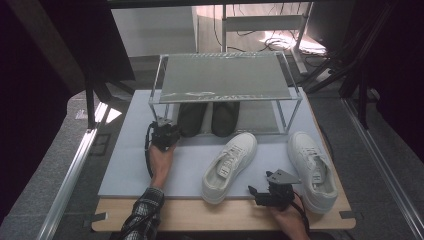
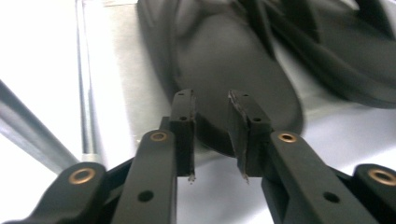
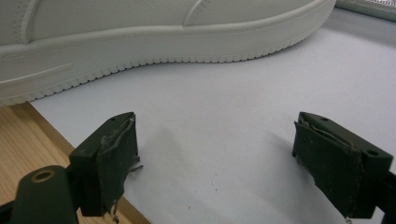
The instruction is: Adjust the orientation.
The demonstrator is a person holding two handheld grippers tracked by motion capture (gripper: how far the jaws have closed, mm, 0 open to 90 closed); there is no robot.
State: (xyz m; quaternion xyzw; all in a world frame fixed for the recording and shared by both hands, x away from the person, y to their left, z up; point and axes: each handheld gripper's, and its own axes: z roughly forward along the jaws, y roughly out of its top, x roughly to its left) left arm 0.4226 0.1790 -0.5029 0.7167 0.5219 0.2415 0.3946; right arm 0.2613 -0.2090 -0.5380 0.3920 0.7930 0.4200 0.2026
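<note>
Under a metal shoe rack (image 1: pixel 225 77) two black shoes stand side by side, the left one (image 1: pixel 191 118) and the right one (image 1: pixel 224 117). My left gripper (image 1: pixel 171 130) sits at the heel of the left black shoe (image 2: pixel 233 70). Its jaws stand a little apart, on either side of the heel, and the pads do not press on it. Two white sneakers lie on the grey mat (image 1: pixel 190 155), one in the middle (image 1: pixel 230 165) and one at the right (image 1: pixel 312 170). My right gripper (image 1: pixel 255 191) is open and holds nothing; it hovers over the mat (image 3: pixel 224 93) beside the middle sneaker's sole (image 3: pixel 140 32).
The mat covers a wooden table whose bare front edge (image 1: pixel 200 215) shows near me. A rack leg (image 2: pixel 86 79) stands just left of the black shoe's heel. The second black shoe (image 2: pixel 355 60) lies close on the other side. Dark stands and cables surround the table.
</note>
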